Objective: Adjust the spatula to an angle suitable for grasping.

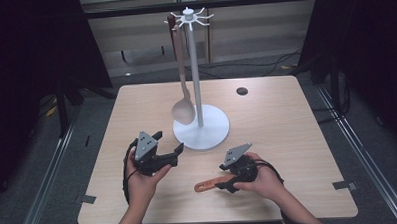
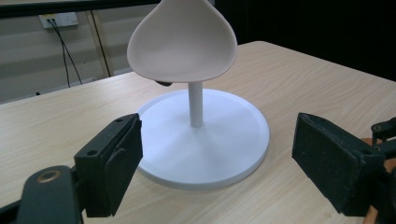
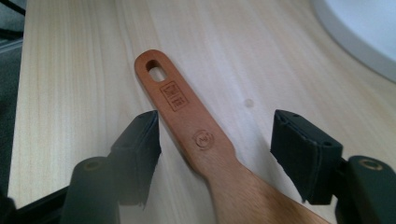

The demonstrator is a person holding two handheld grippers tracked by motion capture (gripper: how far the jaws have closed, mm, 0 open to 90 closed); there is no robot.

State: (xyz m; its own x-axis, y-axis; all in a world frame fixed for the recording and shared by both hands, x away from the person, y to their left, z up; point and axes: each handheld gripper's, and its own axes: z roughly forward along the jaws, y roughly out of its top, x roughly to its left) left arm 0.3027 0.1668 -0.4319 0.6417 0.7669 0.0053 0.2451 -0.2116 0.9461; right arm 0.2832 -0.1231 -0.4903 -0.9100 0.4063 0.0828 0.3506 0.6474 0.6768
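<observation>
- wooden utensil (image 3: 196,135) flat on the worktop (image 1: 282,119), near the front edge; reddish-brown handle with a slotted hole at its end and two stamped marks
- in the high view the handle (image 1: 209,184) sticks out to the left of the right hand, just in front of the stand base
- right claw (image 3: 217,156) straddles the handle; jaws apart, pads clear of the wood on both sides, nothing gripped
- left claw (image 2: 217,161) wide apart, nothing between the jaws; aimed at the stand base, held above the worktop
- left hand (image 1: 141,181) and right hand (image 1: 261,180) come in from the front edge, well apart
- white stand (image 1: 201,127): round base on the worktop centre, thin upright pole, hook ring on top
- pale spoon (image 1: 184,110) hangs from a top hook; bowl down, just above the base, beside the pole
- small dark round hole (image 1: 242,91) in the worktop behind the stand, to the right
</observation>
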